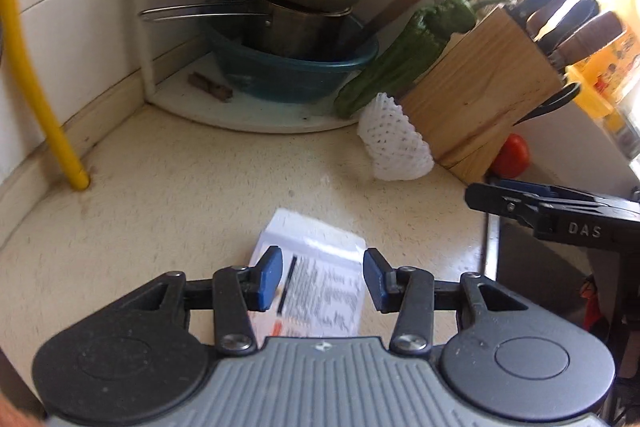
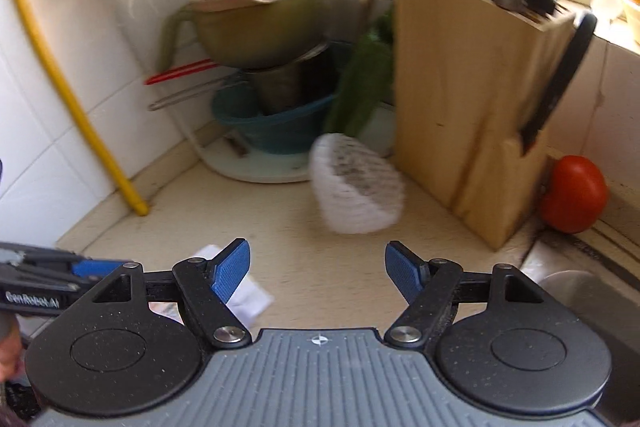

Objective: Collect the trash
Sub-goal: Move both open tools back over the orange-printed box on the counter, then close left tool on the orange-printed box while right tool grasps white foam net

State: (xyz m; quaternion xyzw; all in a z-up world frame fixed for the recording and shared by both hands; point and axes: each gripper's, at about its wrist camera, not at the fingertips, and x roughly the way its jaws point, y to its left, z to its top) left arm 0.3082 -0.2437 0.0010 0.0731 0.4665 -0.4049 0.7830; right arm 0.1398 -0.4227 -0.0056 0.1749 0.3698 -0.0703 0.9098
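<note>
While both grippers hang over the kitchen counter (image 1: 168, 195), their jaws are open and hold nothing.

Under the left gripper (image 1: 323, 279) lies a printed paper (image 1: 320, 267) flat on the counter; it shows in the gap between the blue pads (image 1: 269, 277), which stand apart and do not touch it. Past the right gripper (image 2: 318, 273), whose jaws are spread wide, a white foam net (image 2: 356, 187) sits on the counter, straight ahead of the gap and next to the wooden knife block (image 2: 472, 99). A red tomato (image 2: 576, 193) rests beyond the right jaw, past the block. Ahead of both jaws, stacked pots sit in a blue bowl (image 1: 288, 71) in the corner.
</note>
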